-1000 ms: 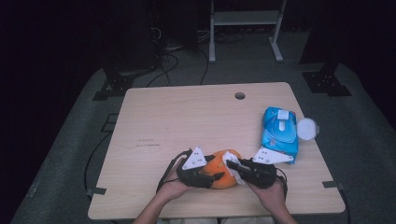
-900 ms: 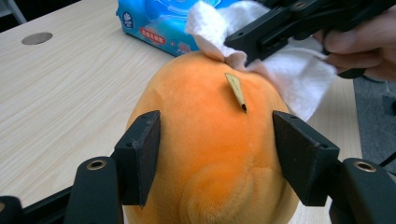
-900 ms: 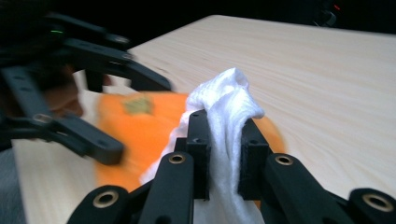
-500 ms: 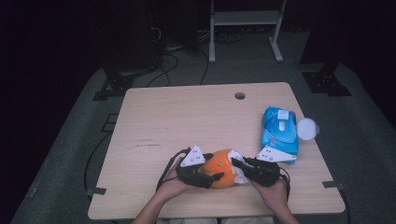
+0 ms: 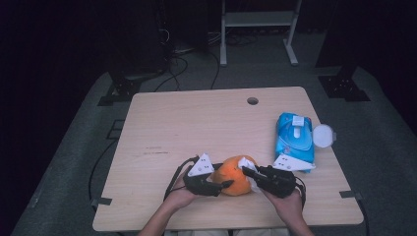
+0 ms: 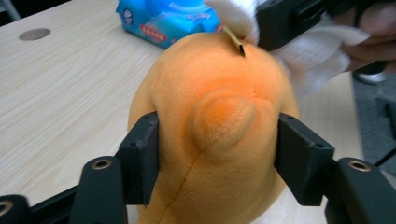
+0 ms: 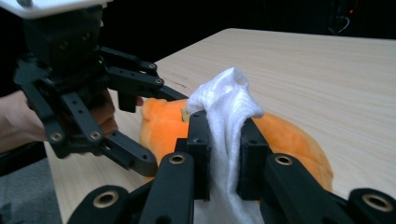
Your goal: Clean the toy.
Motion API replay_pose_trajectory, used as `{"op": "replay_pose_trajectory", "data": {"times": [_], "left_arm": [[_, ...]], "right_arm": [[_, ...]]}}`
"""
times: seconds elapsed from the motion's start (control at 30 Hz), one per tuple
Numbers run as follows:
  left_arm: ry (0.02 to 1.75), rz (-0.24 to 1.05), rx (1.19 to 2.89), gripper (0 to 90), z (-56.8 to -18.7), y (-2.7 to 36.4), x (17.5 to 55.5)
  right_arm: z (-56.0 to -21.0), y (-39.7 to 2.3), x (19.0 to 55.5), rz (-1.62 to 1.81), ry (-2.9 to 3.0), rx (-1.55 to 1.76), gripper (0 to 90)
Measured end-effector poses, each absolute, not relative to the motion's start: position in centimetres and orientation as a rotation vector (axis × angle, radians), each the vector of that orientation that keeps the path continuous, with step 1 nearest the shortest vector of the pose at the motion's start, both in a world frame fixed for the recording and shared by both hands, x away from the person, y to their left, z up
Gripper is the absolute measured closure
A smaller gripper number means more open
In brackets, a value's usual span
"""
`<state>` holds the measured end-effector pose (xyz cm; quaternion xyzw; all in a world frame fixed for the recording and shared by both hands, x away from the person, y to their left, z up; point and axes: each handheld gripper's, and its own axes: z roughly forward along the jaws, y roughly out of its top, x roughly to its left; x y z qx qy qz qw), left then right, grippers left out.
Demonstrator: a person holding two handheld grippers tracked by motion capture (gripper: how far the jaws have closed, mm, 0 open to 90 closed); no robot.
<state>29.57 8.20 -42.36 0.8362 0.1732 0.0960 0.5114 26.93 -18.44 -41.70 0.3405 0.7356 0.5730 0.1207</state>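
Wiping step in hand: left claw point(image 6: 212, 154), jaws just closing, clamps the orange plush toy point(image 5: 235, 175); right claw point(image 7: 223, 140) pinches a white wipe point(image 7: 224, 116) atop that toy; next, rub along its surface.

Orange plush and a white wipe, down at the near edge of the table

The orange plush toy point(image 5: 234, 176) is soft and rounded, with a stitched seam and a small bump on it, lying on the table point(image 5: 196, 123) near the middle of the near edge. The white wipe point(image 7: 227, 121) is crumpled, draped against the plush's right side, touching it.
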Motion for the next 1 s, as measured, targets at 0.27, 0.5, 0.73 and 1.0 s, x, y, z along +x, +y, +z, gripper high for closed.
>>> {"op": "replay_pose_trajectory", "data": {"times": [0.27, 0.5, 0.73, 1.0], "left_arm": [[0.431, 0.217, 2.003, 40.4, -40.9, 8.9, 29.5], [0.434, 0.2, 1.952, 29.4, -40.8, 8.6, 29.4], [0.453, 0.242, 1.99, 28.9, -42.0, 8.2, 29.9], [0.485, 0.238, 1.972, 39.4, -41.9, 8.7, 30.1]], "right_arm": [[-42.1, -18.9, 27.2, 1.742, 2.14, 1.045, 77.9], [-41.6, -17.2, 26.4, 1.71, 2.179, 0.928, 77.9], [-42.2, -18.5, 27.0, 1.701, 2.141, 1.021, 77.9], [-41.8, -17.9, 26.7, 1.673, 2.162, 0.952, 77.9]]}}
